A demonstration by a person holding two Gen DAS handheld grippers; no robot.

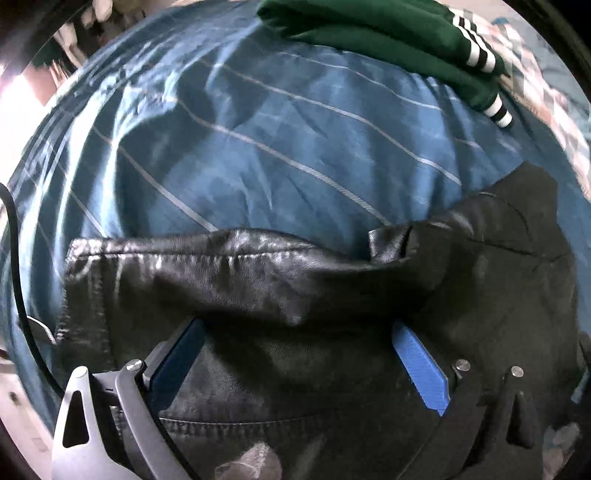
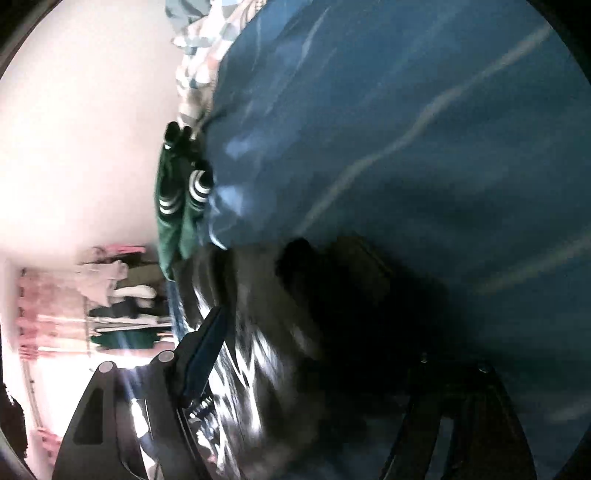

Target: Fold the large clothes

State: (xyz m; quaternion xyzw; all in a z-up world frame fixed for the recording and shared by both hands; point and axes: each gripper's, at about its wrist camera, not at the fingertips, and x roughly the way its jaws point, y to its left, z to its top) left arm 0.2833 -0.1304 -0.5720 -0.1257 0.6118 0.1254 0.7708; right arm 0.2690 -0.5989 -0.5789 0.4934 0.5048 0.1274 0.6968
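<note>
A black leather jacket [image 1: 258, 280] lies on a blue striped bedsheet [image 1: 258, 122]. My left gripper [image 1: 295, 325] is open, its blue-padded fingers [image 1: 417, 362] wide apart over the jacket, their tips hidden under a raised fold of leather. In the right wrist view the same jacket [image 2: 295, 314] fills the lower middle, blurred and dark. My right gripper [image 2: 306, 325] is turned on its side; its left finger [image 2: 203, 347] lies beside the jacket and the right finger is lost in shadow.
A folded green garment with black-and-white striped cuffs [image 1: 388, 33] lies at the far side of the bed, also in the right wrist view [image 2: 177, 206]. A patterned quilt [image 1: 546, 85] lies to the far right. A clothes rack [image 2: 118, 306] stands by the pink wall.
</note>
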